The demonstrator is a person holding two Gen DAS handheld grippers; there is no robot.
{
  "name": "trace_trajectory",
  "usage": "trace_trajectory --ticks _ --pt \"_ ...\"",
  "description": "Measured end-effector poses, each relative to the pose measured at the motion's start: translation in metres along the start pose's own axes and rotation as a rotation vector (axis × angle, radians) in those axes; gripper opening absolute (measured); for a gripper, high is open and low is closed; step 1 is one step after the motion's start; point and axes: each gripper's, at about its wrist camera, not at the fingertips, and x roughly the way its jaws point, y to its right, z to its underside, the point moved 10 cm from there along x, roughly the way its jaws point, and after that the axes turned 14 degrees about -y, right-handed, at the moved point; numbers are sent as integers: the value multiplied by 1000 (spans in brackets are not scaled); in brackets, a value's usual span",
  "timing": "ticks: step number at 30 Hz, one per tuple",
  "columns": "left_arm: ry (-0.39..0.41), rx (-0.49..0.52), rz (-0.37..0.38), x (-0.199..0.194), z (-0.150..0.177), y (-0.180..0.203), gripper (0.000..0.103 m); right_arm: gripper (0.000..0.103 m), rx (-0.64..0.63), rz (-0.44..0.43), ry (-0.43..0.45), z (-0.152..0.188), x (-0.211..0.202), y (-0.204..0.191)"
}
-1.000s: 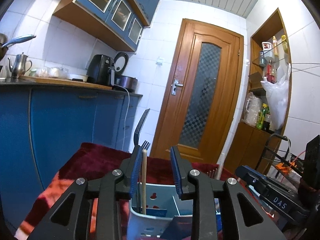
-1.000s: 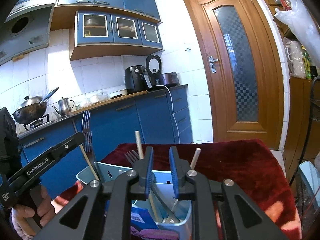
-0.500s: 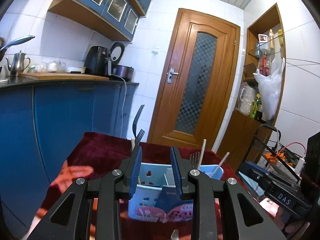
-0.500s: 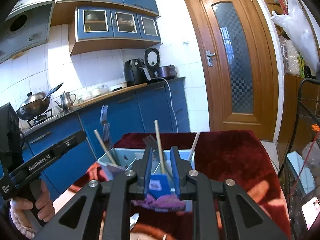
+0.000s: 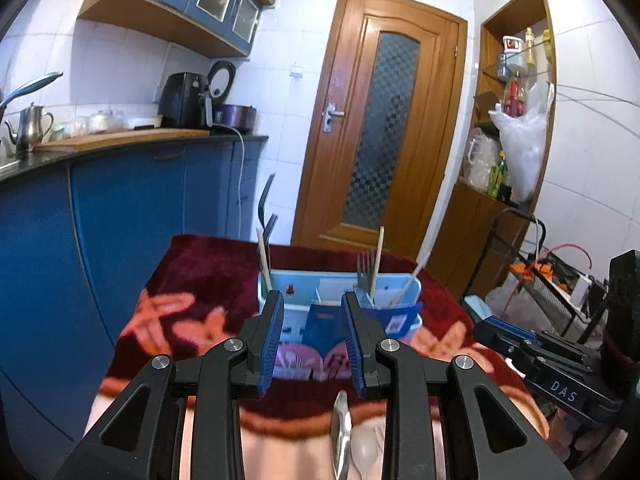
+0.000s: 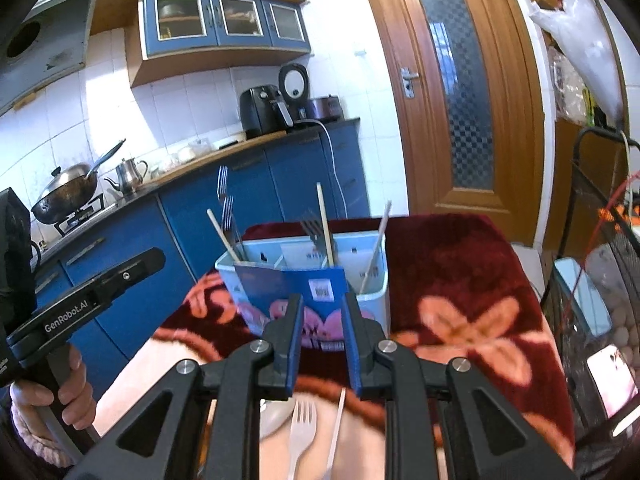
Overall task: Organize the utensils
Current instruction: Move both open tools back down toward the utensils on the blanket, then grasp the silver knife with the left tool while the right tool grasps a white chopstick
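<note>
Two hand-held grippers face a light blue utensil caddy (image 6: 372, 276) standing on a dark red floral blanket (image 6: 460, 280). Metal forks (image 6: 314, 228) and wooden chopsticks (image 6: 325, 224) stand upright inside it. Nearer than the caddy lie a white plastic fork (image 6: 301, 432) and a metal spoon (image 5: 342, 420). Left gripper (image 5: 312, 344) and right gripper (image 6: 320, 344) each hold their jaws slightly apart, pinching nothing.

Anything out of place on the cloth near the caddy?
Yes. A white plastic fork, a spoon and a thin white stick lie loose on the cloth in front of the blue caddy, not sorted in.
</note>
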Motion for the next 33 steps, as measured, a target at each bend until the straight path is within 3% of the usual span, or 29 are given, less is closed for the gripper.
trace_trajectory --ticks 17,33 --pt "-212 -4 -33 26 64 -9 30 28 76 -11 -195 72 25 16" --pt "-445 1 27 76 123 6 30 33 111 -17 -266 105 39 22"
